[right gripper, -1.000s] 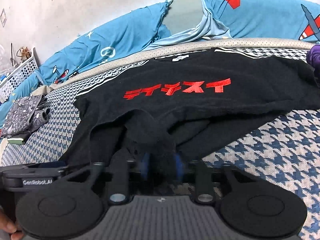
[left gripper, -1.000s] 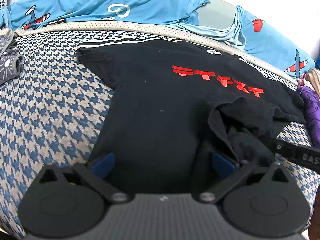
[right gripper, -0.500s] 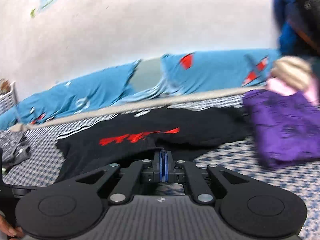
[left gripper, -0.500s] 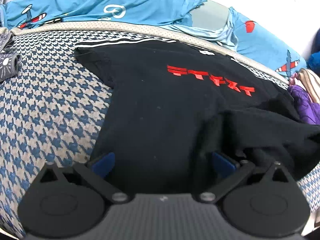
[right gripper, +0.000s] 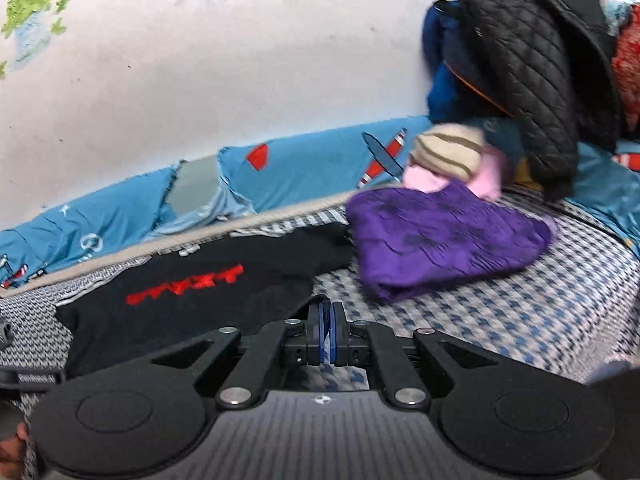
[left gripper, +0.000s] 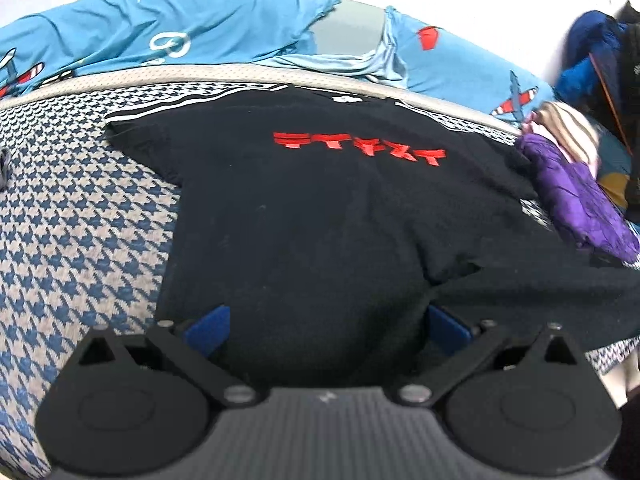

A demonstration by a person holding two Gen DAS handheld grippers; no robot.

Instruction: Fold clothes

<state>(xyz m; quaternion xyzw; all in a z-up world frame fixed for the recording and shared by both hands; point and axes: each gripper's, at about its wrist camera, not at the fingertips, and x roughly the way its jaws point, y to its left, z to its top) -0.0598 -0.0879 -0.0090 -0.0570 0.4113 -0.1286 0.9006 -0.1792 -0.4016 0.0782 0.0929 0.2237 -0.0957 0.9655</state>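
Observation:
A black T-shirt (left gripper: 300, 220) with red lettering lies front up on the houndstooth bed cover (left gripper: 80, 220). My left gripper (left gripper: 326, 328) hovers open over the shirt's near hem, with its blue pads (left gripper: 208, 330) wide apart and black cloth lying between them. My right gripper (right gripper: 326, 308) is shut, pads pressed together, and the edge of the shirt (right gripper: 180, 312) runs up to its fingertips. In the left wrist view the shirt's near right corner is drawn out taut toward the right edge.
A folded purple garment (right gripper: 440, 240) lies to the right of the shirt, with a striped beige and pink item (right gripper: 448, 152) behind it. Dark jackets (right gripper: 540, 60) are heaped at the far right. A blue aeroplane-print sheet (left gripper: 200, 24) lines the wall side.
My right gripper has swung up and to the right, drawing the shirt's bunched near right part out flat. The left gripper stays open over the hem.

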